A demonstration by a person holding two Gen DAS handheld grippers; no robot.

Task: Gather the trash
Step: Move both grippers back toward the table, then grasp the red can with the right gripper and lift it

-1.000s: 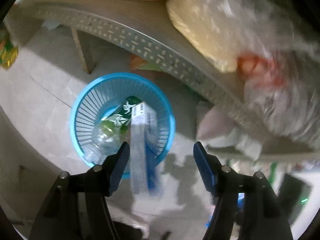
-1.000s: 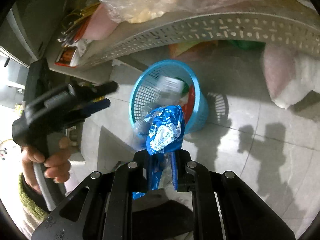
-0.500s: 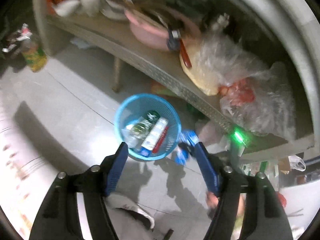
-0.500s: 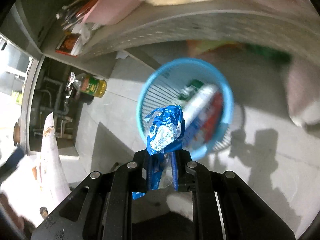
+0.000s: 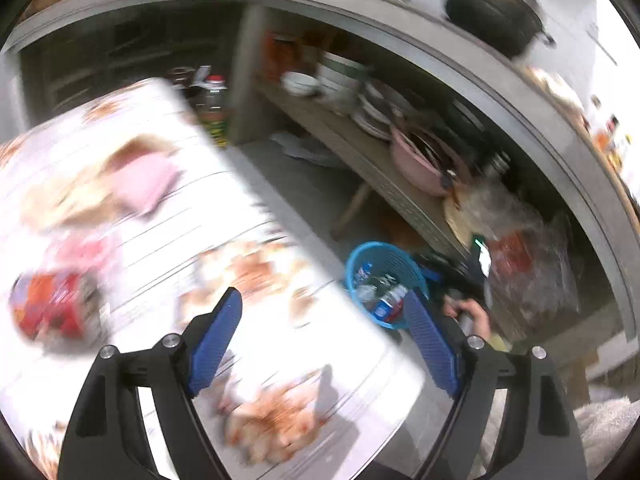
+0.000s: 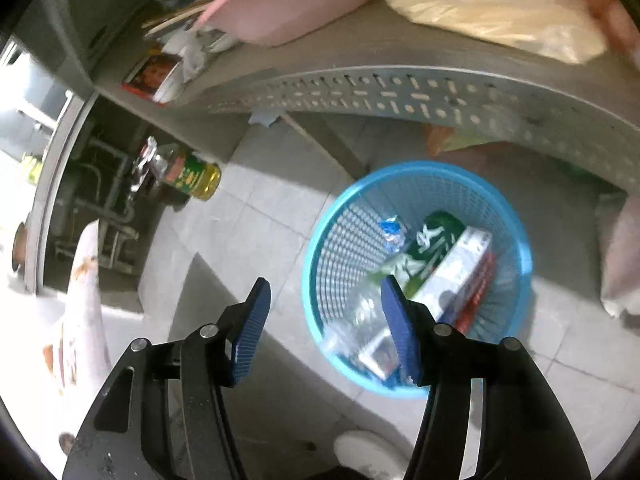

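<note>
Right gripper (image 6: 324, 320) jaws spread wide apart, nothing between the blue pads, hanging above the floor at the rim of the blue mesh wastebasket (image 6: 416, 272), which fills the 3 o'clock side of the right wrist view. Right-hand pad overlaps the basket mouth. Inside the basket: blue snack wrapper (image 6: 391, 231) at its 11 o'clock wall, green carton (image 6: 434, 236) in the middle, white box (image 6: 452, 276) leaning across toward 2 o'clock, crumpled clear plastic bottle (image 6: 362, 312) low at 7 o'clock. Perforated shelf edge (image 6: 400, 96) arcs over the basket at 12 o'clock, with a pink basin (image 6: 304, 8) and a yellowish plastic bag (image 6: 492, 8) on top. Oil bottle with green label (image 6: 188, 176) on the tiled floor at 9 o'clock, well apart from the basket.

Left gripper (image 5: 324, 336) jaws also wide apart and empty, over a motion-blurred white patterned tablecloth (image 5: 132, 216) that covers the 9 o'clock half. Red packet (image 5: 48, 312) on the cloth at 9 o'clock, blurred. Same wastebasket (image 5: 384, 268) just beyond the right-hand pad at 2 o'clock, trash inside. Black pot (image 5: 492, 12) on the counter at 1 o'clock
</note>
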